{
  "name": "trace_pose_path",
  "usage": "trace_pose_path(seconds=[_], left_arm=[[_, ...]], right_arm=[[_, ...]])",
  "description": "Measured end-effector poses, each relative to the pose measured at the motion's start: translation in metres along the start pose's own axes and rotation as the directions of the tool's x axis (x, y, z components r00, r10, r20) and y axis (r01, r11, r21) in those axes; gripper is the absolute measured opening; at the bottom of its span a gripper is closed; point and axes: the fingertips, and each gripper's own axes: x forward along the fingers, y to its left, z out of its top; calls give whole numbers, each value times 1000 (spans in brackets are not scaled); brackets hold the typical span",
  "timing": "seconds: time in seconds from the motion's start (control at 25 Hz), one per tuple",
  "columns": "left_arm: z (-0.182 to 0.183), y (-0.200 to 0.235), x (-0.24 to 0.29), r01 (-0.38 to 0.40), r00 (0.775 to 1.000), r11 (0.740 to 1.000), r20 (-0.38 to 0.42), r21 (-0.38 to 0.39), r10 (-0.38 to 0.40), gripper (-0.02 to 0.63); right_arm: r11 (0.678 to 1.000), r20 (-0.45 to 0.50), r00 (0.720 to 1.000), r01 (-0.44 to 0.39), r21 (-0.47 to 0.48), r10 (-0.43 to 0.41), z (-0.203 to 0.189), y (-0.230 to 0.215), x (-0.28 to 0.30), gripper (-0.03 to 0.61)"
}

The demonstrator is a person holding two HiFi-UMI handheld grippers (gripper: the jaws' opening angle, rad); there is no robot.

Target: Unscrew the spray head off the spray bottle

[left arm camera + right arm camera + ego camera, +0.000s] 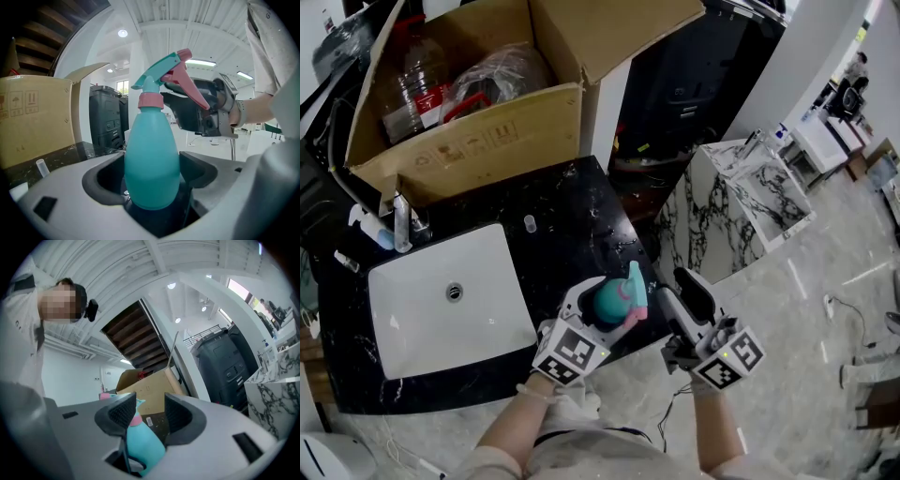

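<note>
The left claw point(152, 176) is gripping the teal spray bottle point(151, 140) upright over the table point(572, 216) edge. The right claw point(149, 413) is standing partly open at its neck, unclamped. The spray head point(164, 77) is sitting attached; unscrewing is pending.

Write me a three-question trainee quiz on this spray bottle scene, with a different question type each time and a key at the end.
1. True or false: the spray head sits screwed on the spray bottle.
2. Fill in: the jaws of the right tool stand ____, pressing on nothing.
3. Which one grips the bottle's body? A. left tool B. right tool C. neither

Key: 1 true; 2 apart; 3 A.
</note>
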Motion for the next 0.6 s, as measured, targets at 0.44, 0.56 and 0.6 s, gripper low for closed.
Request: trace_pose_path(seconds=[0.44,0.56,0.6], left_arm=[[0,1,0,-7,1000,1000,1,-7,7,367],[-1,2,-1,-9,1000,1000,0,-8,9,367],[-1,2,-1,-10,1000,1000,0,-7,10,367]], right_arm=[[987,-98,994,-61,-149,46,-21,58,7,296],[985,-126,992,-35,-169,14,-27,57,10,298],[984,-135,991,-21,-174,-2,-29,55,9,297]])
